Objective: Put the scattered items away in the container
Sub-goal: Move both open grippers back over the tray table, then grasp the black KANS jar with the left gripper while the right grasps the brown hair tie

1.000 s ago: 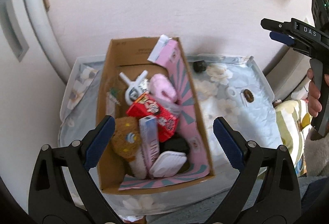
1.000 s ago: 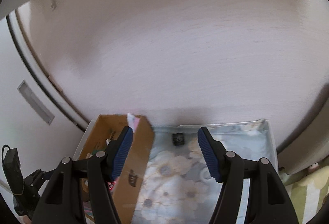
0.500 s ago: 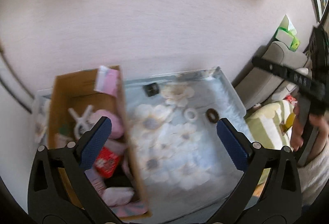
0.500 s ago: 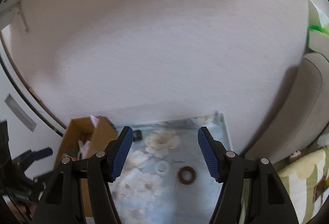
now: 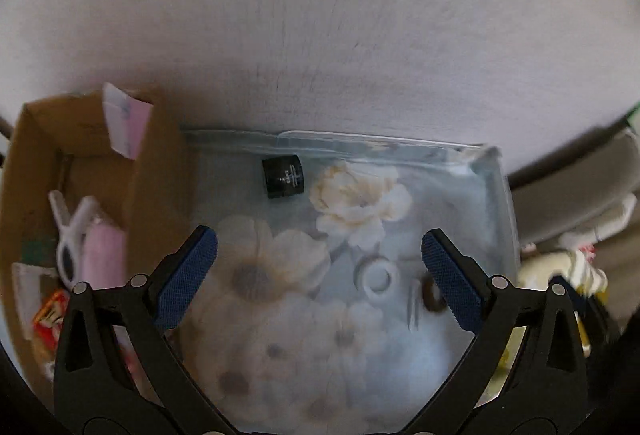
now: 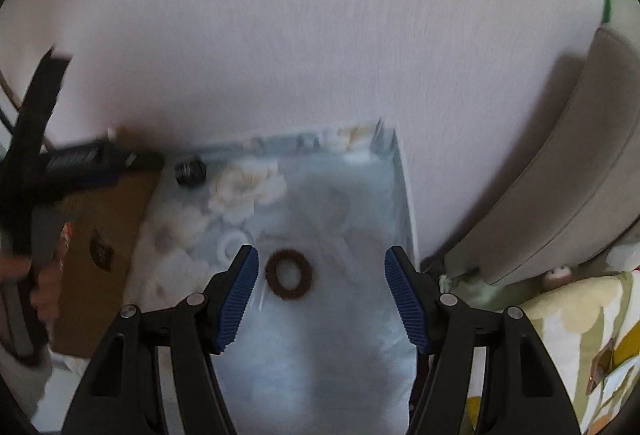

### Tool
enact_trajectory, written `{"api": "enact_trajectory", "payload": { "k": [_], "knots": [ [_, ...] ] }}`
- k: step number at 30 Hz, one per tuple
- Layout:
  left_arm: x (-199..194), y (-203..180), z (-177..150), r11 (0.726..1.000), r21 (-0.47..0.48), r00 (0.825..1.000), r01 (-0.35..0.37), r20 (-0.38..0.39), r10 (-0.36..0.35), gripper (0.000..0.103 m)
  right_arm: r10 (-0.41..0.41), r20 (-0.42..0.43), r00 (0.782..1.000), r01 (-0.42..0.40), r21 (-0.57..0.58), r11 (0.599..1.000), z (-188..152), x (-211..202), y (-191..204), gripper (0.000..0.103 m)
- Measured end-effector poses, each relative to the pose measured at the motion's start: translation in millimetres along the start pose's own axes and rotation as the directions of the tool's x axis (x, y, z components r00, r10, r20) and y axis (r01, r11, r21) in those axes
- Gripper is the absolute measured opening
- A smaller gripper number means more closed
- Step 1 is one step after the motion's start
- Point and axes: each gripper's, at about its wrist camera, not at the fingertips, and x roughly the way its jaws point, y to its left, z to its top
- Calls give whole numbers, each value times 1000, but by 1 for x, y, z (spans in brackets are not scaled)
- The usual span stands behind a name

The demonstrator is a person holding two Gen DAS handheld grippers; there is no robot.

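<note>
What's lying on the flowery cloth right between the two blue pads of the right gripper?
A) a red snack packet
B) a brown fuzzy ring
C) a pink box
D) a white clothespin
B: in the right wrist view a brown fuzzy ring lies flat on the floral cloth, framed by the open right gripper; the clothespin sits in the cardboard box.
</note>
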Motion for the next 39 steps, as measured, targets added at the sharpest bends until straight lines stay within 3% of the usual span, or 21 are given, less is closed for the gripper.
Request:
{"api": "enact_trajectory", "payload": {
  "k": [5,13,18,20,29,34,37,39],
  "knots": [
    [45,-7,1,995,19,995,-94,-29,94,102,18,-46,999,-21,-59,998,-12,28,-1,62],
    [81,-3,-2,992,-23,991,-123,-54,121,102,48,-77,996,-56,-106,993,-9,58,0,61],
    [92,-1,-3,989,-35,989,-143,-50,142,102,56,-102,993,-68,-116,991,-8,74,-3,46],
    [95,-1,-3,988,-32,988,-149,-45,147,102,56,-120,991,-70,-117,991,-9,82,-5,36],
    [96,-2,-6,991,-6,991,-131,-8,131,101,49,-124,991,-67,-138,988,-12,88,-7,32],
    [92,0,-8,992,11,992,-128,21,128,89,40,-111,993,-57,-155,986,-12,88,-5,26],
    [90,-2,-11,984,-3,983,-181,31,181,76,45,-106,993,-60,-146,987,-11,89,-5,21],
    [87,-1,-13,982,-5,981,-190,44,190,59,57,-104,993,-71,-132,989,-11,91,-5,17]
  ]
}}
